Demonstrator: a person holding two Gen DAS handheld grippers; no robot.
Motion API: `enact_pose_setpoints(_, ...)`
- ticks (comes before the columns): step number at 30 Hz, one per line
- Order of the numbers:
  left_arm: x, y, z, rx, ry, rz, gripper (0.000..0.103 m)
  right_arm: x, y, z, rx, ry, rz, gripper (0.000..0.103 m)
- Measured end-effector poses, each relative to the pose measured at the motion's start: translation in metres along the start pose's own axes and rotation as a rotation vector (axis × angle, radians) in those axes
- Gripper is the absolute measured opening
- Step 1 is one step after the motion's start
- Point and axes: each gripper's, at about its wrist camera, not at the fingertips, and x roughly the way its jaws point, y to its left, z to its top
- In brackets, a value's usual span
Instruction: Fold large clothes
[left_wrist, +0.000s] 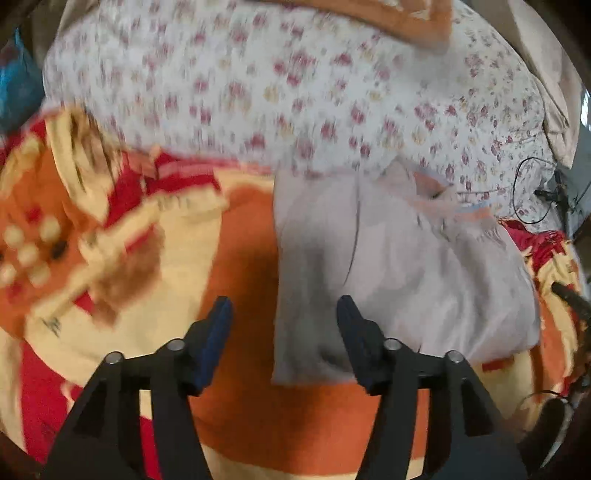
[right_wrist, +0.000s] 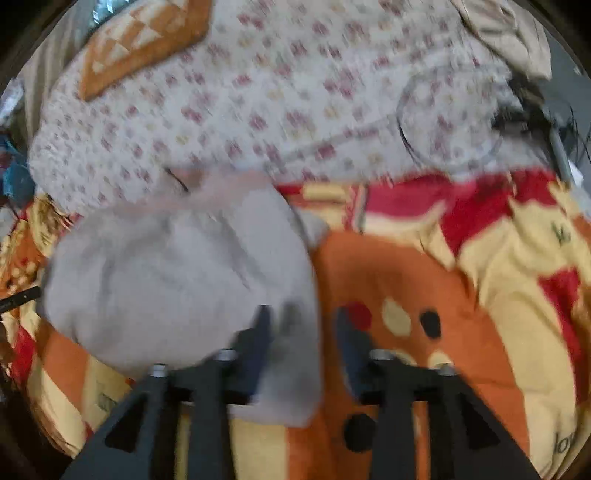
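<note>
A pale grey garment (left_wrist: 399, 266) lies bunched and partly folded on an orange, red and cream blanket (left_wrist: 236, 236). My left gripper (left_wrist: 283, 314) is open, its jaws astride the garment's near left edge, just above it. In the right wrist view the same garment (right_wrist: 177, 273) lies to the left. My right gripper (right_wrist: 301, 321) is open over the garment's near right corner, with the left finger (right_wrist: 255, 343) above the cloth. Both views are blurred by motion.
A white floral sheet (left_wrist: 295, 92) covers the bed behind the blanket. An orange patterned cushion (right_wrist: 144, 40) lies at the back. A black cable loop (left_wrist: 532, 192) and a stand sit at the right edge. A beige cloth (right_wrist: 506, 29) lies far right.
</note>
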Motion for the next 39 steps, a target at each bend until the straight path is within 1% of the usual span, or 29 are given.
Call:
enact_pose_setpoints(1, -0.001, -0.008, 0.004, 0.016, -0.013, 0.022, 0.065, 0.003, 0.015, 0.007, -0.023, 0.001, 0.026, 0.047)
enact_pose_setpoints(3, 0.006, -0.023, 0.011, 0.036, -0.029, 0.048, 0.067, 0.014, 0.034, 0.017, -0.051, 0.012, 0.052, 0.047)
enact_pose_setpoints(5, 0.018, -0.039, 0.015, 0.049, -0.033, 0.064, 0.067, 0.037, 0.061, 0.028, -0.093, 0.026, 0.063, 0.047)
enact_pose_setpoints(8, 0.040, -0.056, 0.018, 0.056, -0.033, 0.089, 0.067, 0.064, 0.085, 0.033, -0.117, 0.049, 0.080, 0.047)
enact_pose_setpoints(9, 0.046, -0.060, 0.018, 0.059, -0.033, 0.101, 0.067, 0.078, 0.093, 0.038, -0.127, 0.060, 0.077, 0.047)
enact_pose_setpoints(11, 0.062, -0.066, 0.018, 0.064, -0.023, 0.130, 0.067, 0.093, 0.101, 0.040, -0.129, 0.070, 0.057, 0.047)
enact_pose_setpoints(13, 0.069, -0.067, 0.016, 0.059, -0.020, 0.142, 0.067, 0.113, 0.104, 0.044, -0.134, 0.084, 0.029, 0.047)
enact_pose_setpoints(14, 0.072, -0.067, 0.016, 0.056, -0.026, 0.143, 0.068, 0.121, 0.104, 0.045, -0.137, 0.090, 0.008, 0.047)
enact_pose_setpoints(16, 0.075, -0.065, 0.014, 0.047, -0.039, 0.137, 0.073, 0.139, 0.101, 0.043, -0.146, 0.098, -0.041, 0.047)
enact_pose_setpoints(17, 0.077, -0.064, 0.013, 0.040, -0.042, 0.134, 0.074, 0.146, 0.099, 0.042, -0.145, 0.105, -0.053, 0.048)
enact_pose_setpoints(19, 0.079, -0.061, 0.012, 0.025, -0.047, 0.125, 0.076, 0.158, 0.095, 0.038, -0.125, 0.110, -0.044, 0.051)
enact_pose_setpoints(21, 0.079, -0.060, 0.010, 0.018, -0.062, 0.119, 0.076, 0.159, 0.096, 0.035, -0.130, 0.081, -0.057, 0.052)
enact_pose_setpoints(24, 0.075, -0.060, 0.007, 0.010, -0.087, 0.117, 0.076, 0.158, 0.101, 0.034, -0.152, 0.073, -0.082, 0.053)
enact_pose_setpoints(27, 0.069, -0.060, 0.005, 0.003, -0.105, 0.119, 0.076, 0.148, 0.103, 0.038, -0.143, 0.071, -0.087, 0.054)
enact_pose_setpoints(30, 0.061, -0.061, 0.005, 0.003, -0.130, 0.129, 0.076, 0.131, 0.104, 0.040, -0.126, 0.049, -0.067, 0.054)
enact_pose_setpoints(33, 0.050, -0.064, 0.004, 0.005, -0.158, 0.137, 0.076, 0.105, 0.104, 0.035, -0.113, 0.022, -0.040, 0.057)
enact_pose_setpoints(36, 0.037, -0.068, 0.003, 0.015, -0.194, 0.147, 0.076, 0.086, 0.108, 0.031, -0.128, 0.012, -0.022, 0.058)
enact_pose_setpoints(39, 0.028, -0.071, 0.001, 0.018, -0.203, 0.139, 0.076, 0.074, 0.116, 0.027, -0.155, 0.010, -0.015, 0.059)
